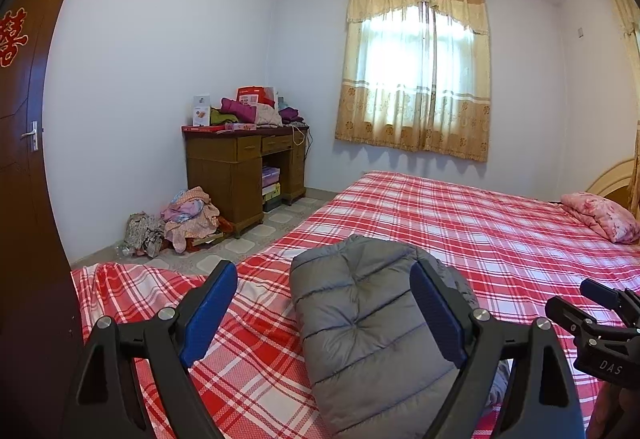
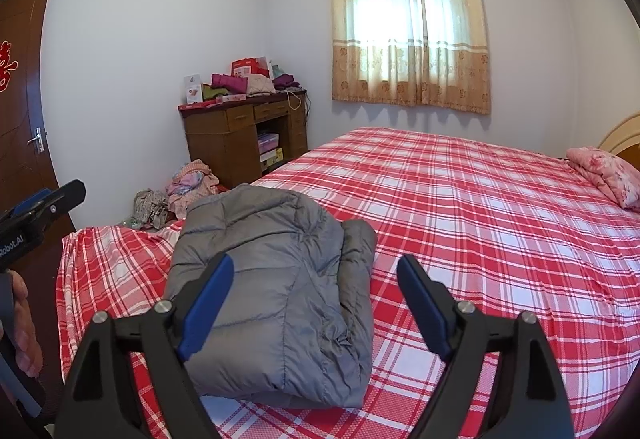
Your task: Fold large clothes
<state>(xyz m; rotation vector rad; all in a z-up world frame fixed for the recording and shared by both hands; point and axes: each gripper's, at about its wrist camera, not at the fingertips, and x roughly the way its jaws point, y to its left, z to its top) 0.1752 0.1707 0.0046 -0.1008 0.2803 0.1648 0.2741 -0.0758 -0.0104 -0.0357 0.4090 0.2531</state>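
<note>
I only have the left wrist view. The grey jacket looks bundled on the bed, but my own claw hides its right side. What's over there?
Observer: On the right wrist view, the jacket has a sleeve folded along its right edge, lying on the plaid sheet.
Operator: Is the right claw holding anything?
Observer: No. The right claw is open, its fingers apart above the jacket's near end.
Operator: And the jacket's near edge?
Observer: It lies flat on the sheet between the right claw's fingers, with the layers stacked.
</note>
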